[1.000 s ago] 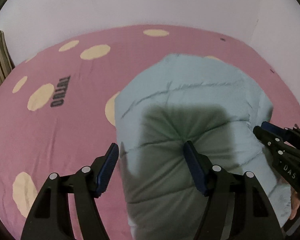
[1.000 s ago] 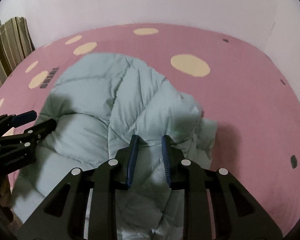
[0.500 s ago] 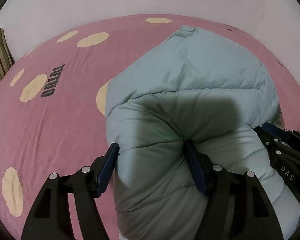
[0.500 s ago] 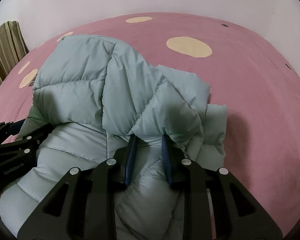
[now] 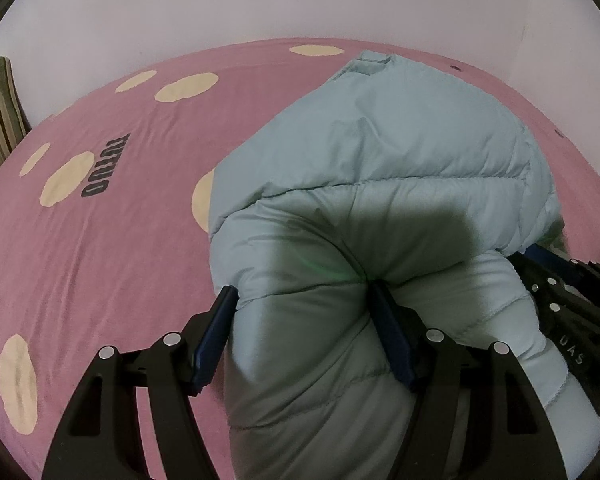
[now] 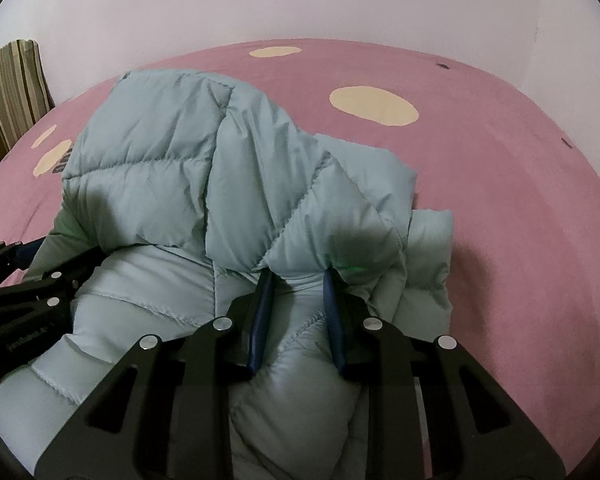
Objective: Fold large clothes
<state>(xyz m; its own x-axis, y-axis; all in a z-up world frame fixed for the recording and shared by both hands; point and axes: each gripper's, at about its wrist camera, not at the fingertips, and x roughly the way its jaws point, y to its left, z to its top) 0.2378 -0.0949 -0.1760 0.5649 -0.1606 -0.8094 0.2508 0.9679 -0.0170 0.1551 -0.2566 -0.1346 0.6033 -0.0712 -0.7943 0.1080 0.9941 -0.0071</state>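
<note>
Both the left gripper [image 5: 302, 300] and right gripper [image 6: 296, 276] grasp the pale-blue puffer jacket [image 5: 380, 168], its length running away ahead of them.

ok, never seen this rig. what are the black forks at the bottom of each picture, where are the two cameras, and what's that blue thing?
No robot arm here: a person carries a two-finger gripper in each hand, and each gripper has a fisheye camera looking forward along its fingers. The black forks are those fingers, with blue pads.

One picture is from the left gripper, the other from the right gripper. Each also catches the other gripper at its edge.

The blue thing is a puffy quilted jacket, lying doubled over on a pink sheet with cream spots, a white wall behind. A striped cushion shows at the left edge.

Both grippers grip the jacket near its folded edge: the left with jaws wide around a thick roll, the right pinching a thinner bunch.
</note>
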